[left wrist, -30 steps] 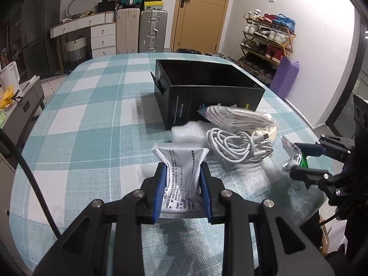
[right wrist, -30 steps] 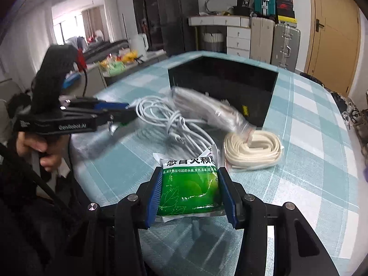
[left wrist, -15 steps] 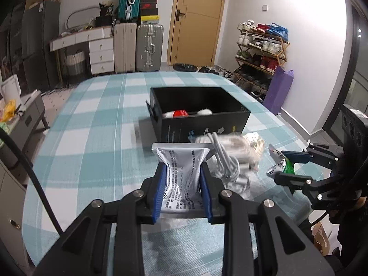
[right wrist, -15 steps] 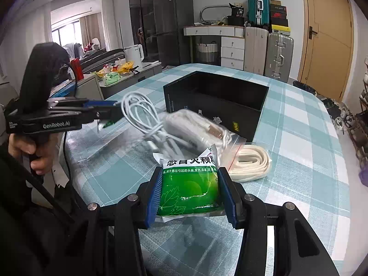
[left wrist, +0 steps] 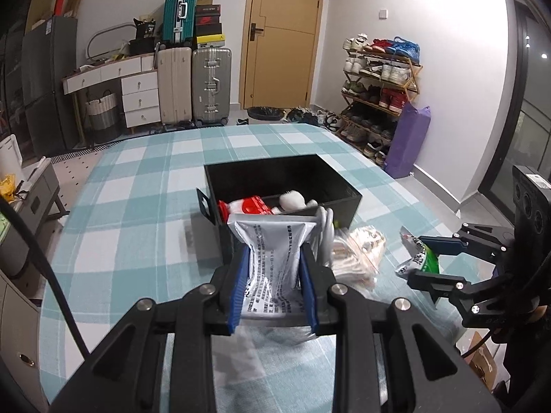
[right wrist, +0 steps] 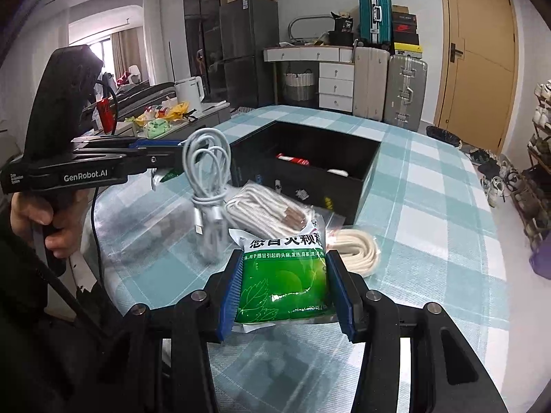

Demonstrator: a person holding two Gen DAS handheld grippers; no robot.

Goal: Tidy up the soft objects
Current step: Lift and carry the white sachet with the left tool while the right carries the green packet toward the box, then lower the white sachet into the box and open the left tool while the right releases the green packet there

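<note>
Two sachets are in the air at once, one in each claw. The left gripper (left wrist: pixel 273 284) pinches a silver sachet (left wrist: pixel 272 258) between its blue pads, back side out with its small print showing. The right gripper (right wrist: pixel 286 292) is clamped on a green sachet (right wrist: pixel 284 275) in the same way. Both are held above the checked tablecloth (left wrist: pixel 137 206), short of the black box (left wrist: pixel 286 179), which stands open further along the table.

I judge this to be the carrying step: the packets are lifted and bound for the box, and nothing has been let go. The next move calls for bringing each claw over the near wall of the box and spreading the pads only once the sachet hangs above the inside. A red-and-white packet (left wrist: pixel 249 205) and a white object (left wrist: pixel 292 199) already lie in there, so room is tighter on that side.

In the way sits a loose heap just before the box: a white cable (right wrist: pixel 206 186) with its loops standing up, a bagged bundle of cream cord (right wrist: pixel 272 213), and another cream coil (right wrist: pixel 354 247) beside it. The upright cable loops could catch the left claw as it passes. Both claws heading for one opening also risks a bump, so one should go first.
</note>
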